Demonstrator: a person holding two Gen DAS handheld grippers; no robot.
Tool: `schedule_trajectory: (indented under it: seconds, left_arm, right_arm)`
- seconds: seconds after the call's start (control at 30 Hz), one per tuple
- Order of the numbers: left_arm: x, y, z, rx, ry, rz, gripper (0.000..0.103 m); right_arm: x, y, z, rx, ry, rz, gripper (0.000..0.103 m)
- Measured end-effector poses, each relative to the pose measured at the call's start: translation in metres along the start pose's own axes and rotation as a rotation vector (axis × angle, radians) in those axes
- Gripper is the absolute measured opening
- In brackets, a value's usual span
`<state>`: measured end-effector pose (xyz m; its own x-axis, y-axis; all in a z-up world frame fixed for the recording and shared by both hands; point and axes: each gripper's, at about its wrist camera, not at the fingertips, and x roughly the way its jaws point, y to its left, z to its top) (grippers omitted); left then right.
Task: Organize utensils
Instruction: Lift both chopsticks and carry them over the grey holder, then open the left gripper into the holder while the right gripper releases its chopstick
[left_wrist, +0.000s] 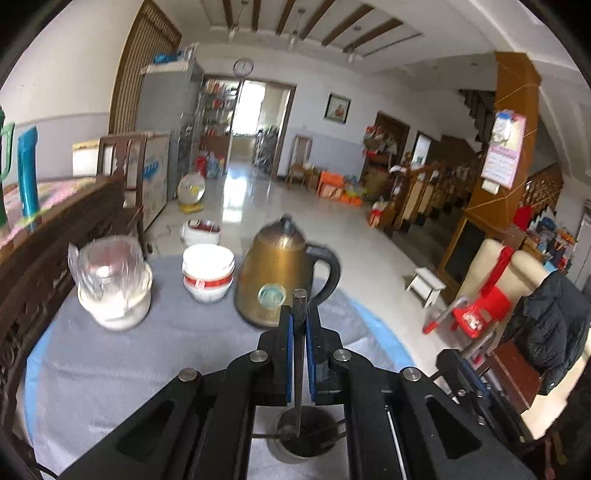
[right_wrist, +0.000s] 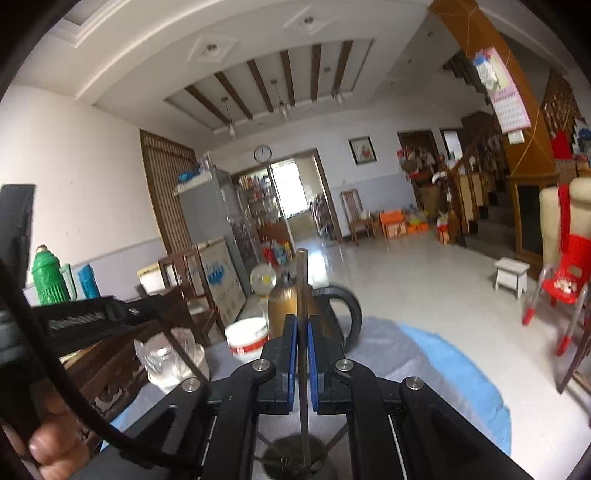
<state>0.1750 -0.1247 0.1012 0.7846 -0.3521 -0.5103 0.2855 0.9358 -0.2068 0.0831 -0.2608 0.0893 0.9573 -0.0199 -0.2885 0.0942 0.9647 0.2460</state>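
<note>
In the left wrist view my left gripper (left_wrist: 299, 321) is shut on a flat steel utensil handle (left_wrist: 300, 300). The handle sticks up past the blue pads, and its lower end reaches down into a round metal cup (left_wrist: 316, 445) on the table below. In the right wrist view my right gripper (right_wrist: 303, 326) is shut on a thin steel utensil (right_wrist: 302, 273). It stands upright over the same kind of metal cup (right_wrist: 282, 463). The utensils' working ends are hidden. The left gripper's body (right_wrist: 74, 325) and a hand (right_wrist: 48, 446) show at the left edge of the right wrist view.
A round table with a grey-blue cloth (left_wrist: 155, 354) carries a gold kettle (left_wrist: 273, 269), stacked white bowls (left_wrist: 208, 273) and a wrapped glass jar on a white tub (left_wrist: 110, 277). A dark wooden bench (left_wrist: 55, 236) flanks the left. A red chair (left_wrist: 476, 314) stands right.
</note>
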Motion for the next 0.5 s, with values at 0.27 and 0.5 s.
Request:
schedule_trajectory:
  seconds: [0.27,0.5]
  left_arm:
    - [-0.007,0.002,-0.019,0.068,0.034,0.018,0.007]
    - [-0.052,0.015,-0.030,0.137,-0.034,0.070,0.052]
  right_arm:
    - [0.003,-0.016,-0.023,0.059,0.120,0.045,0.009]
    - [-0.008,-0.029,-0.036,0.151,0.205,0.101,0.021]
